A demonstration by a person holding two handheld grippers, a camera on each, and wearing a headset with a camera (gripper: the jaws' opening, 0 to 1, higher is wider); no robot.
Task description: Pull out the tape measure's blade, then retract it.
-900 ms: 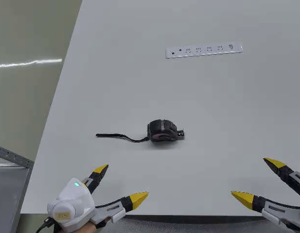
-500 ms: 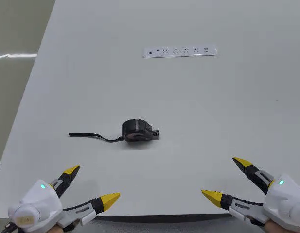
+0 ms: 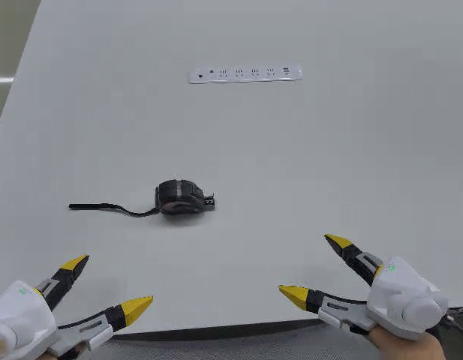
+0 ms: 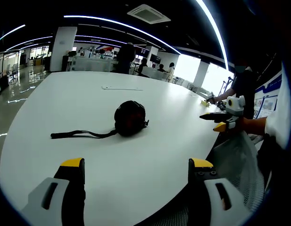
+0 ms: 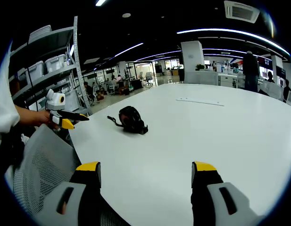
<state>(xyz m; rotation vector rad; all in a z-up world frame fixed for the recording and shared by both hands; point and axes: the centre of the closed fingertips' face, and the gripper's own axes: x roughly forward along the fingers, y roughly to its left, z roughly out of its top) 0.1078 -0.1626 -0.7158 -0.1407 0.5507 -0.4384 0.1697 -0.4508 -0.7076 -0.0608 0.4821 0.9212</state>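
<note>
A black tape measure (image 3: 181,199) lies on the white table (image 3: 329,150), its black wrist strap (image 3: 103,208) trailing to the left. In the left gripper view the tape measure (image 4: 130,117) sits ahead past the jaws, and in the right gripper view the tape measure (image 5: 132,119) lies ahead to the left. My left gripper (image 3: 103,285) hovers open at the table's near left edge, holding nothing. At the near right, my right gripper (image 3: 315,267) is open too, with nothing between its yellow-tipped fingers. Both are well short of the tape measure.
A white power strip (image 3: 245,73) lies flat at the far side of the table. The table's front edge (image 3: 216,328) runs just under both grippers. Shelving with boxes (image 5: 51,66) stands off to the side in the right gripper view.
The head camera has swung right, shifting the table contents left in the picture. The right gripper has come further into view and forward over the edge. The tape measure stays put.
</note>
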